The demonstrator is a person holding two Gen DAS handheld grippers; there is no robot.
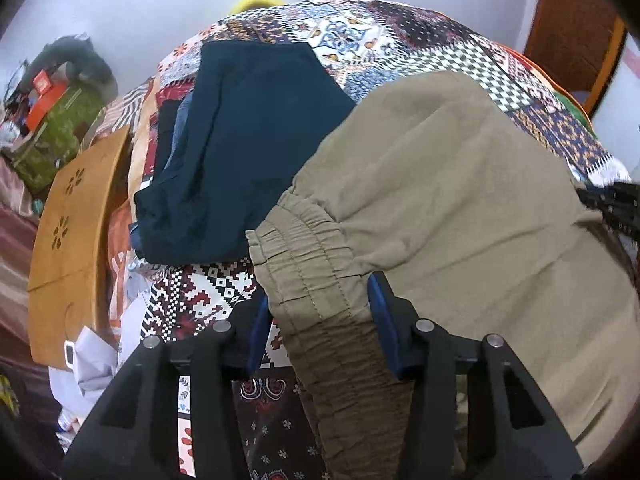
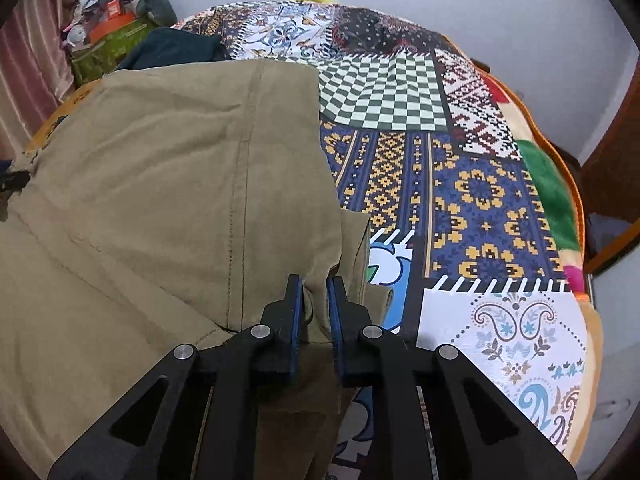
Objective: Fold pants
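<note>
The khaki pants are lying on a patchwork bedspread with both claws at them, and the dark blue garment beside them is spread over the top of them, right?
Not quite: in the left wrist view the dark blue garment lies beside the khaki pants, not over them.

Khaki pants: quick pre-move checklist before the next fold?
1. Left gripper around the elastic waistband of the khaki pants: fingers wide apart, grip cannot tell.
2. Right gripper pinching the pants' edge: ok, fabric sits between close-set pads.
3. Cloth between grippers smooth: not ok, creases show.
4. Landing area on the patchwork bedspread free: ok on the right.
5. Navy garment clear of the fold: cannot tell; it lies right beside the waistband.
</note>
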